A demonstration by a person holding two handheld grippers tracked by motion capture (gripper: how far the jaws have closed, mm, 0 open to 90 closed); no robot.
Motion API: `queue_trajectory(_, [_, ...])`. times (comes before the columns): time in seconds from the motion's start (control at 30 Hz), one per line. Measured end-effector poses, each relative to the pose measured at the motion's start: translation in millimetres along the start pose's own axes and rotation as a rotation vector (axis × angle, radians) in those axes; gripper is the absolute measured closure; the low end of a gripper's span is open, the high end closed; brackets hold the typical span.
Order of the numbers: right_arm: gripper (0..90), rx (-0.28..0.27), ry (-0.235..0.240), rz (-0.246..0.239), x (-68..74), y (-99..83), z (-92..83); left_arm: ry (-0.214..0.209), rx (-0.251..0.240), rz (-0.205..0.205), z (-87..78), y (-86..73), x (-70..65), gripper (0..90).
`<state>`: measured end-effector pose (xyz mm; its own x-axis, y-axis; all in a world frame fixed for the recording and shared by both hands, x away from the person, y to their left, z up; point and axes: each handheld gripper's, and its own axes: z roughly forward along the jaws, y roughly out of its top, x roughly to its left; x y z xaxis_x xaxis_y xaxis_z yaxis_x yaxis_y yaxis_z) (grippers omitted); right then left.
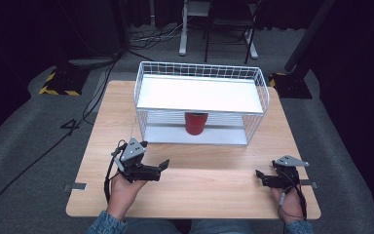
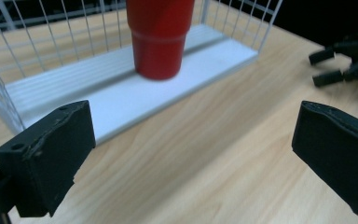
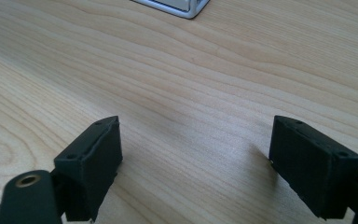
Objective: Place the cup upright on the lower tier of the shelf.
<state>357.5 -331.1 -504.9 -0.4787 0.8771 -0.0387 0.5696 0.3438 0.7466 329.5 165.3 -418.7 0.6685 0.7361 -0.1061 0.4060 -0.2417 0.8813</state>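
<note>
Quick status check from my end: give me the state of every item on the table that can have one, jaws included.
red cup: upright on the lower shelf of the rack, untouched.
wire rack: upright on the table, top shelf bare, front side open.
left gripper: jaws apart, nothing between them, aimed at the cup, short of the rack.
right gripper: jaws apart over bare wood, holding nothing.
table: level.

- Wooden table, light grain, square, on a grey carpet floor.
- Dark walls or curtains around; the room is dim, with the light falling on the table.
- Beyond the far edge: white desk legs and a dark chair frame.
- Black stand bases with yellow-black hazard tape off both far corners.
- Black cables run over the floor off the left edge.
</note>
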Motion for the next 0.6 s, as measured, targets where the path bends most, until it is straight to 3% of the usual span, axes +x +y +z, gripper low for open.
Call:
queue_trajectory(0.33, [17.4,-0.002,-0.001,-0.003,0.4,0.0,-0.1,0.007,0.077,0.013,-22.5,-25.7,7.9,0.0])
queue_trajectory(0.6, [17.4,-0.003,-0.003,-0.005,0.7,-0.1,-0.2,0.008,0.129,-0.031,-34.9,-49.5,19.5,0.0])
